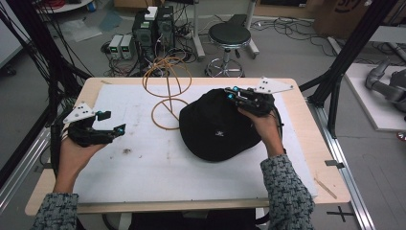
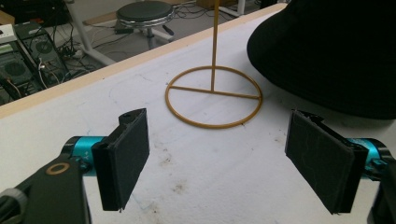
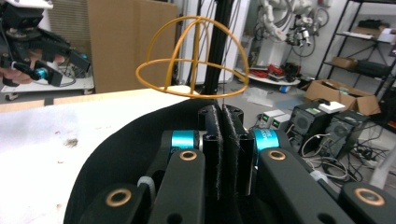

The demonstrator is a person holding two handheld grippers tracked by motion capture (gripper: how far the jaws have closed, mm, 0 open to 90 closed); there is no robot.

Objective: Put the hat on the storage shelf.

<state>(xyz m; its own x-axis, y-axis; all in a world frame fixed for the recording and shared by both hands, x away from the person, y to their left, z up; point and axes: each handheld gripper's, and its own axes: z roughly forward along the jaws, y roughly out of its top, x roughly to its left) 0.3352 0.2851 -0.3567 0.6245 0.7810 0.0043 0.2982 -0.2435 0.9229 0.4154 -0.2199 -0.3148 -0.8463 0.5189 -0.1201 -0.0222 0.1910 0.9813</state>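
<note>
A black hat point(image 1: 215, 127) lies right of centre on the white sheet point(image 1: 143, 167). My right gripper point(image 1: 233, 93) is at the hat's far edge, shut on the fabric. In the right gripper view its jaws point(image 3: 222, 154) stand pressed together with the hat point(image 3: 121, 158) spreading below them. A yellow wire hat stand point(image 1: 166, 79) stands just left of the hat, its dome point(image 3: 191, 58) beyond the jaws and its ring base point(image 2: 214, 97) flat on the sheet. My left gripper point(image 1: 113, 121) hovers open at the table's left side, with nothing between its jaws point(image 2: 224, 158).
The wooden table point(image 1: 306, 139) ends close to the right of the hat. Behind it on the floor are a black stool point(image 1: 230, 36) and computer towers point(image 1: 153, 28). A black frame post point(image 1: 344, 57) rises at the right.
</note>
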